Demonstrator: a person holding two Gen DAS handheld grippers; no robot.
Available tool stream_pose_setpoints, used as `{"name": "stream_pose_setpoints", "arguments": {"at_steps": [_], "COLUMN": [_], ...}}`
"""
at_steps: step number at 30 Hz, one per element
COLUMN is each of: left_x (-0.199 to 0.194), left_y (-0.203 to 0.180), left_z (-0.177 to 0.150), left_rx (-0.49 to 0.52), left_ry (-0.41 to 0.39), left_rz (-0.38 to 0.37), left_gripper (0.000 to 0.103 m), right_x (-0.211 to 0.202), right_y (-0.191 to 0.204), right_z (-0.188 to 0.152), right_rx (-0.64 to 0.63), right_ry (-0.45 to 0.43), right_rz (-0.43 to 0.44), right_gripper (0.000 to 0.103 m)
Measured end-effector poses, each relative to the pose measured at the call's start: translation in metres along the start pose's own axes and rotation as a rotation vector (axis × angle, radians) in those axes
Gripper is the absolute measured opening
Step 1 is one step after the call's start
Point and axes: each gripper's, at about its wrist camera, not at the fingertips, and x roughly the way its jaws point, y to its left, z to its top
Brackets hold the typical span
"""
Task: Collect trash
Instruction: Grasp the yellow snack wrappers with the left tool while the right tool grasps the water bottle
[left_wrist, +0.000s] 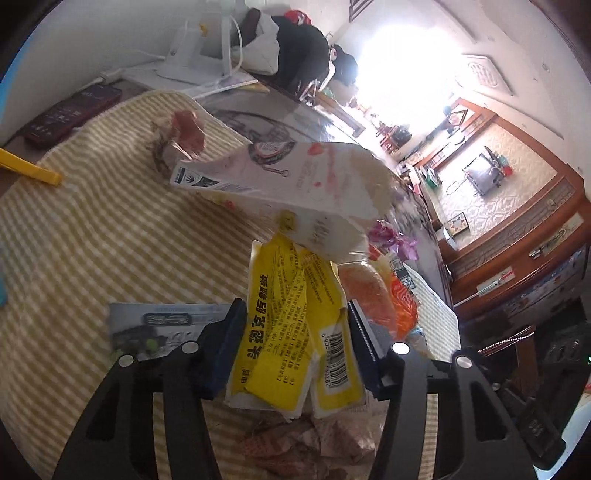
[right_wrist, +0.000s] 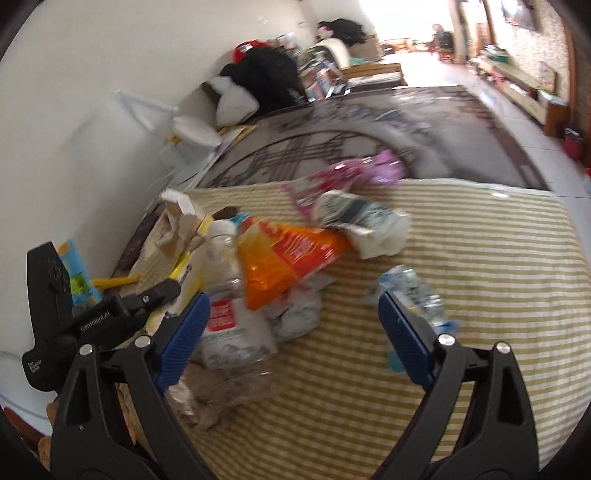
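My left gripper (left_wrist: 295, 325) is shut on a yellow and white wrapper (left_wrist: 291, 332) with black print, held above the striped cloth (left_wrist: 92, 240). A white carton (left_wrist: 280, 177) tilts just beyond it, with an orange snack bag (left_wrist: 373, 295) to the right. In the right wrist view my right gripper (right_wrist: 291, 317) is open over the trash pile. Between its fingers lie a clear plastic bottle (right_wrist: 229, 295) with a red label, the orange snack bag (right_wrist: 284, 258) and crumpled white paper (right_wrist: 295, 314). A crushed clear bottle (right_wrist: 413, 291) lies by the right finger. The left gripper's body (right_wrist: 92, 317) shows at the left.
A pink wrapper (right_wrist: 354, 173) and a crumpled white-green pack (right_wrist: 362, 218) lie farther back on the cloth. A dark remote (left_wrist: 70, 114), a yellow strip (left_wrist: 29, 166) and a white fan base (left_wrist: 199, 48) sit by the wall. A patterned rug (right_wrist: 369, 122) lies beyond the cloth.
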Motion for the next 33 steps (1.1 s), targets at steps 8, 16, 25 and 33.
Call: {"name": "stream_pose_setpoints", "arguments": {"at_steps": [8, 16, 25, 33], "left_x": [-0.018, -0.013, 0.001, 0.006], "left_y": [0.008, 0.014, 0.006, 0.000], "left_z": [-0.003, -0.004, -0.004, -0.008], "left_rx": [0.009, -0.001, 0.016, 0.055], "left_ry": [0.003, 0.024, 0.039, 0.047], "left_rz": [0.019, 0.026, 0.035, 0.075], "left_gripper": [0.053, 0.062, 0.076, 0.065], "right_x": [0.046, 0.049, 0.043, 0.064], "right_y": [0.034, 0.039, 0.014, 0.027], "right_z": [-0.014, -0.020, -0.024, -0.023], "right_rx": [-0.074, -0.152, -0.067, -0.117], "right_ry": [0.151, 0.229, 0.280, 0.270], "right_rz": [0.063, 0.004, 0.058, 0.022], "right_gripper": [0.070, 0.057, 0.067, 0.073]}}
